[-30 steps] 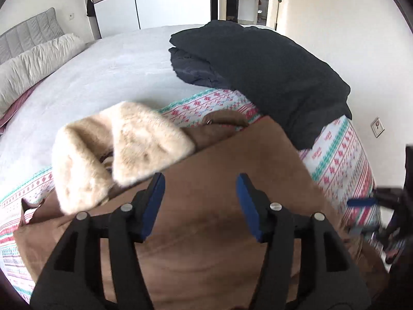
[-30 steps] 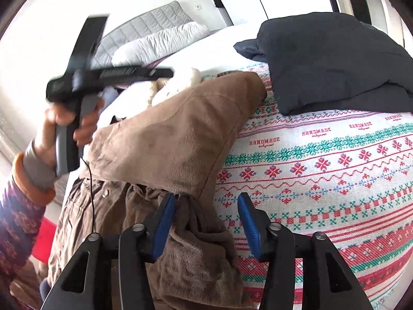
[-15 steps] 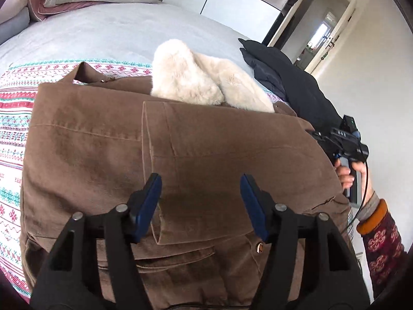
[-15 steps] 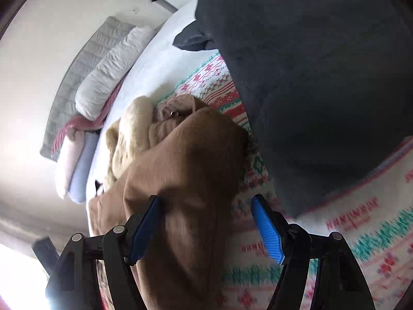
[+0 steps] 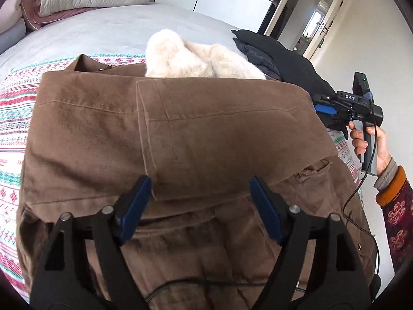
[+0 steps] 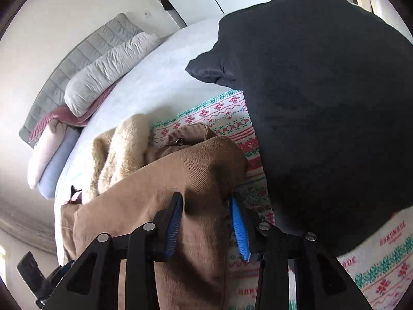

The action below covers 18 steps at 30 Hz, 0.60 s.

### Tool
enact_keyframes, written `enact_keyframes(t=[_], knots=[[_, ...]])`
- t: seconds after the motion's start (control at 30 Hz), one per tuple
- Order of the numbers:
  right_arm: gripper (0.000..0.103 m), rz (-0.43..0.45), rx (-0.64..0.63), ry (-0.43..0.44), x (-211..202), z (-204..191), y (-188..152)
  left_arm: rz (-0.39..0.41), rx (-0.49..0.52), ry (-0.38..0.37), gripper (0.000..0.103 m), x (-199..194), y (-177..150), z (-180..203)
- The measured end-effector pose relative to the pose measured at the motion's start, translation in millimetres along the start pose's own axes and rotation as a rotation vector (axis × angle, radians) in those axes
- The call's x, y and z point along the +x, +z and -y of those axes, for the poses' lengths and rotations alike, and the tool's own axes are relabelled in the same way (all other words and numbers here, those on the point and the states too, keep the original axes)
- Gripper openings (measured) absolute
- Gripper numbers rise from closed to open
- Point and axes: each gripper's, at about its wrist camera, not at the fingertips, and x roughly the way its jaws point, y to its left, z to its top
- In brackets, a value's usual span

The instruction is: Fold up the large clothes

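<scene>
The brown coat (image 5: 206,134) was laid folded on the patterned blanket (image 5: 15,118) near the bed's foot edge, one panel doubled over the top with stitched seams showing. Its cream fur collar (image 5: 196,59) was bunched at the far end. A dark jacket (image 6: 322,103) was heaped just beside it.

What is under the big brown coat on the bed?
A patterned blanket shows around the brown coat, spread over the grey bed. Its cream fur collar peeks behind. Anything directly underneath is covered.
</scene>
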Motion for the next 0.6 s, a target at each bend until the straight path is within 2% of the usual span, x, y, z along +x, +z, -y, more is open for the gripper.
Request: enact_keyframes(t=[0.23,0.37,0.47,0.6], knots=[[0.070,0.039,-0.115,0.044,-130.5,-44.5,-52.4,0.013,0.032,0.113,0.087,-98.1,-40.5,14.0],[0.082,0.066,-0.176,0.058,-195.6,-65.5,-99.2,0.000,-0.008,0.143,0.096,-148.7,-71.3,5.4],[0.088,0.066,-0.215,0.074,-223.9,-71.3,-137.3,-0.004,-0.064,0.161,0.096,-176.7,-95.8,-16.4],[0.089,0.017,-0.247,0.078,-227.4,-57.7,-186.5,-0.041,-0.161,0.175,0.096,-196.1,-134.6,-51.2]])
